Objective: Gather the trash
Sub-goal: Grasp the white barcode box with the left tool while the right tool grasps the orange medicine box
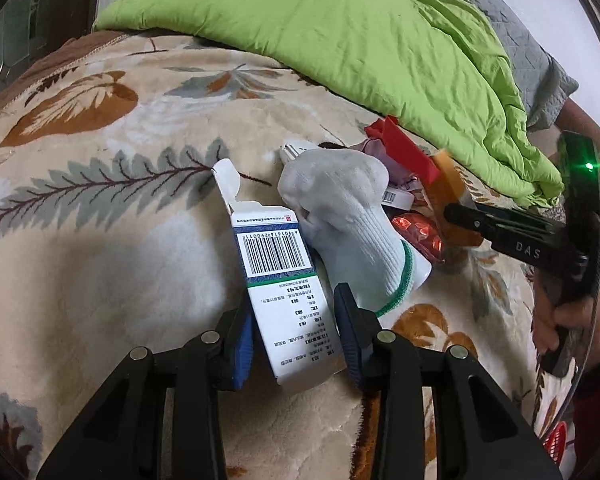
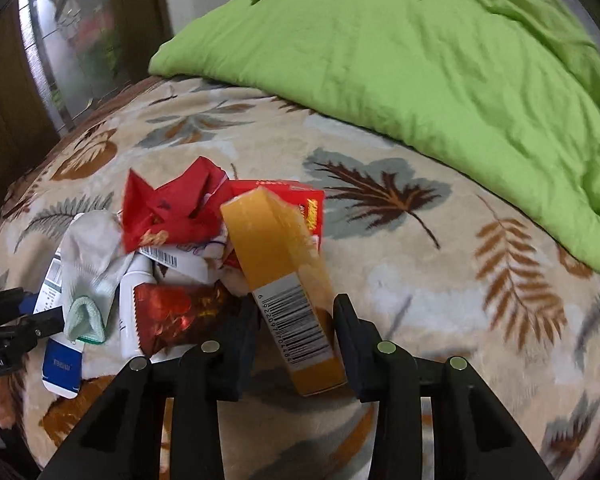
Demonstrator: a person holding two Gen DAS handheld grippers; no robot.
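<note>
left claw (image 1: 296,340) pinches the white carton (image 1: 276,276) across its narrow faces, on the bed blanket (image 1: 100,240). right claw (image 2: 296,340) brackets the orange box (image 2: 288,280) beside the wrapper pile (image 2: 172,216); pad contact cannot be confirmed. both cartons are likely light, hollow and crushable: grip mid-body, moderate pressure.

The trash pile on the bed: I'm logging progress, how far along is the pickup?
Done: nothing visibly cleared, and no bin is in view. In hand: the left gripper clamps the white medicine box, and the right gripper straddles the orange box. Left: the red wrapper, the foil packet, and a sock among them.
</note>
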